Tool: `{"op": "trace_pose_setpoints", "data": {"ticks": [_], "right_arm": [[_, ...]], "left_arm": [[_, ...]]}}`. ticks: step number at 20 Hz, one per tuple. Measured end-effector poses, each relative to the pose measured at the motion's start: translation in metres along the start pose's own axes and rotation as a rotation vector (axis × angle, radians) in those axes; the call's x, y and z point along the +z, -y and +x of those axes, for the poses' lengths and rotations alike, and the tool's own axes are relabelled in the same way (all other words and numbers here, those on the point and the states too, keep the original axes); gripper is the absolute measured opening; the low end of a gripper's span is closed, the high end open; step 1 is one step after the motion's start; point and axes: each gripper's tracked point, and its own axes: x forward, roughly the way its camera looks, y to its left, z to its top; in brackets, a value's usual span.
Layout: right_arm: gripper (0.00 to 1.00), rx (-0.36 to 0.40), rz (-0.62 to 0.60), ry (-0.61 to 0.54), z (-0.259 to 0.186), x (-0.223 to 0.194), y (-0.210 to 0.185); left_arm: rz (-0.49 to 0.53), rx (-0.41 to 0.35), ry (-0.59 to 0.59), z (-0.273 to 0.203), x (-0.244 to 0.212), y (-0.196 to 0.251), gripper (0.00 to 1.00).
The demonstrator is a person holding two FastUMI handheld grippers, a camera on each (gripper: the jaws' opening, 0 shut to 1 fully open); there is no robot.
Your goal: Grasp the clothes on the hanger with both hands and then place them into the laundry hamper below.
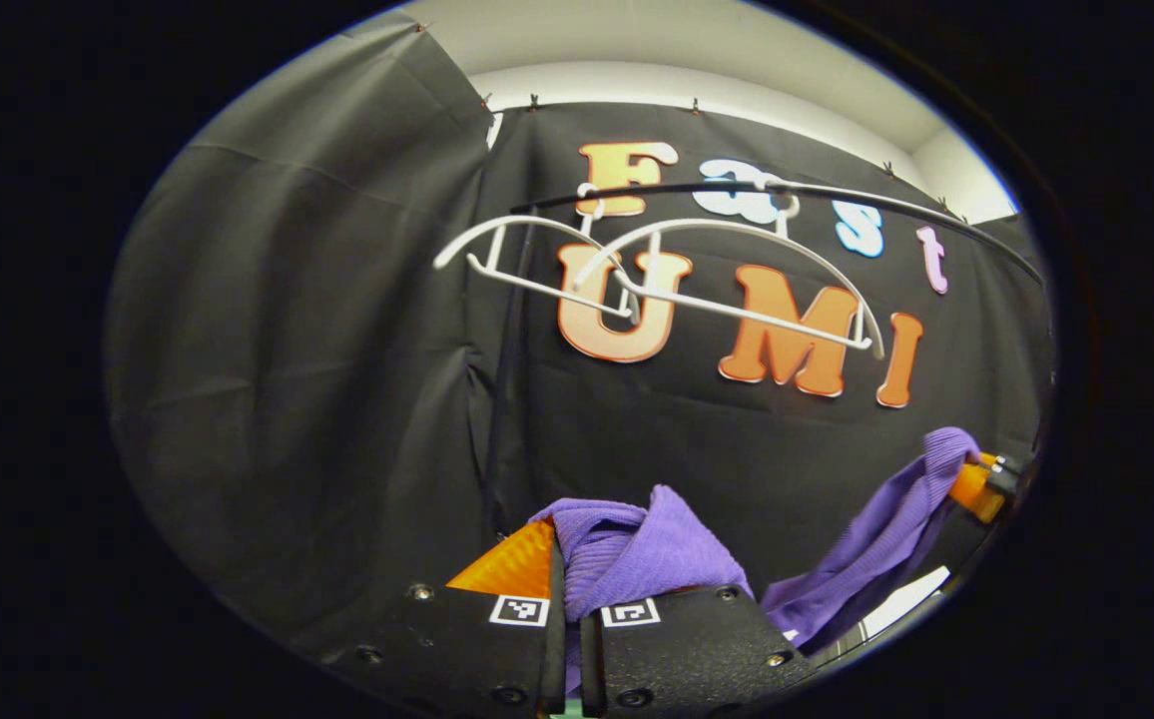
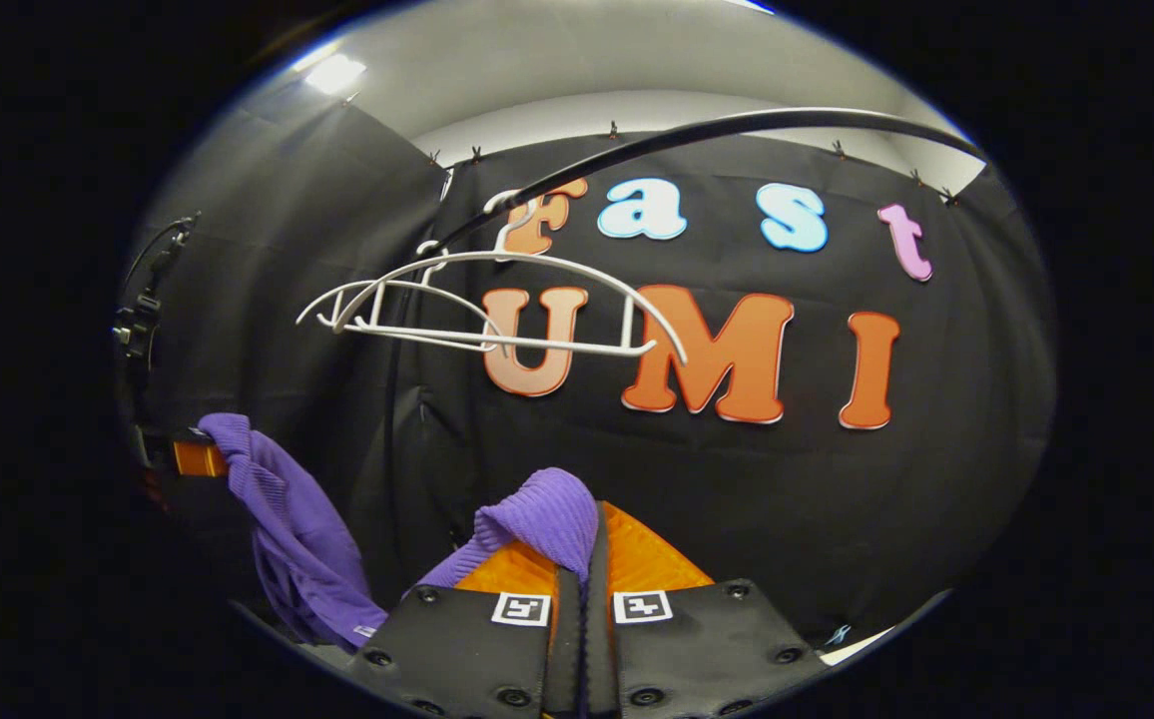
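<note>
Left gripper (image 1: 573,599) pinched tight on purple garment (image 1: 637,554); right gripper (image 2: 585,589) likewise clamped on its other bunch (image 2: 537,519). Cloth hangs slack between us, below white hangers (image 1: 667,285) on black rail (image 1: 837,200), both bare. Hamper unseen, so we judge drop still ahead. Risks: thin pinch slipping under garment weight; slack loop draping over hamper rim if we release unevenly.

This is a recording booth, not a home. Black cloth (image 2: 268,330) is clipped up as walls below a plain pale ceiling (image 2: 557,60) with a lamp (image 2: 335,72). A dark rail (image 2: 737,125) carries bare white hangers (image 2: 497,305), a staged stand-in for a wardrobe.
</note>
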Motion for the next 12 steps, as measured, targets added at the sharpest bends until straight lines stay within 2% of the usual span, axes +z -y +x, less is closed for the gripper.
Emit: {"op": "trace_pose_setpoints", "data": {"ticks": [1,2,6,10,12], "right_arm": [[0.06,0.018,0.018,-0.025,0.001,-0.011,-0.008],[0.10,0.032,0.031,-0.055,0.003,-0.023,-0.013],[0.10,0.083,0.093,-0.218,0.008,-0.080,-0.032],[0.10,0.098,0.135,-0.346,0.009,-0.137,-0.042],[0.10,0.097,0.131,-0.412,0.010,-0.164,-0.044]], "left_arm": [[-0.002,-0.021,-0.020,0.001,-0.012,0.009,0.07],[0.000,-0.044,-0.047,0.004,-0.023,0.017,0.07],[-0.006,-0.122,-0.190,0.009,-0.075,0.043,0.08],[-0.050,-0.147,-0.335,0.009,-0.130,0.053,0.08],[-0.049,-0.132,-0.410,0.010,-0.158,0.051,0.08]]}}
